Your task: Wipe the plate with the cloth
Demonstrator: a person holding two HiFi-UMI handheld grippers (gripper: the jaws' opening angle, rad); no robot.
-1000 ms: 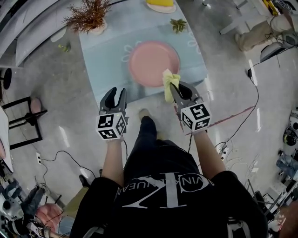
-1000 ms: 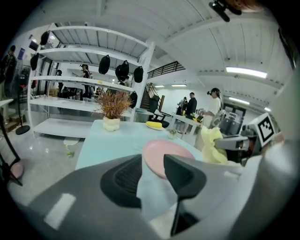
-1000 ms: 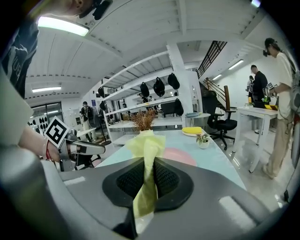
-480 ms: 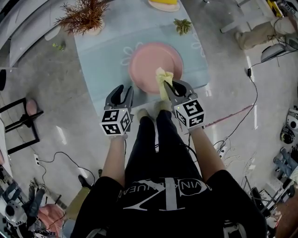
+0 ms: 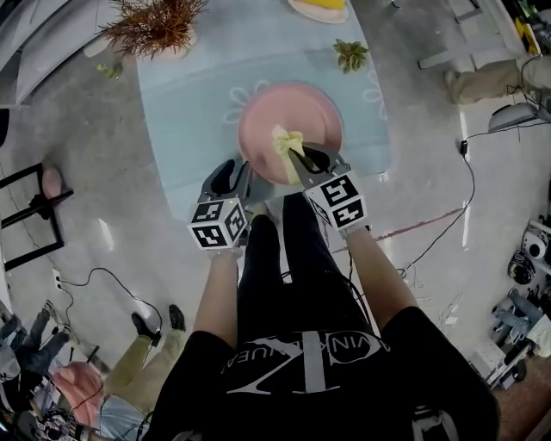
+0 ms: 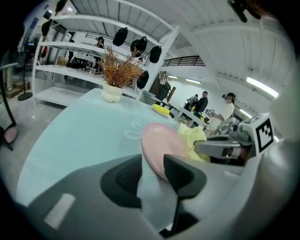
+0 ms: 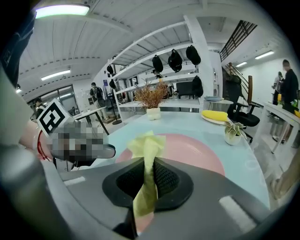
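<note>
A pink plate [image 5: 293, 116] lies on the light blue table [image 5: 185, 112], near its front edge. My right gripper [image 5: 303, 159] is shut on a yellow cloth [image 5: 287, 145], whose bunched top stands over the plate's near part. In the right gripper view the cloth [image 7: 146, 152] runs up between the jaws with the plate [image 7: 194, 150] just behind it. My left gripper [image 5: 234, 177] is open at the plate's near-left rim. In the left gripper view the plate's edge [image 6: 159, 143] reaches in between the jaws, and tablecloth shows through the gap.
A dried plant in a white pot [image 5: 157, 30] stands at the table's far left. A small succulent [image 5: 350, 56] and a dish with something yellow [image 5: 318, 7] sit behind the plate. Cables [image 5: 456, 198] lie on the floor; a black stand [image 5: 34, 207] is left.
Both grippers have moved forward to the table. The cloth now hangs over the plate's near part, and the left gripper has reached the plate's near-left rim.
</note>
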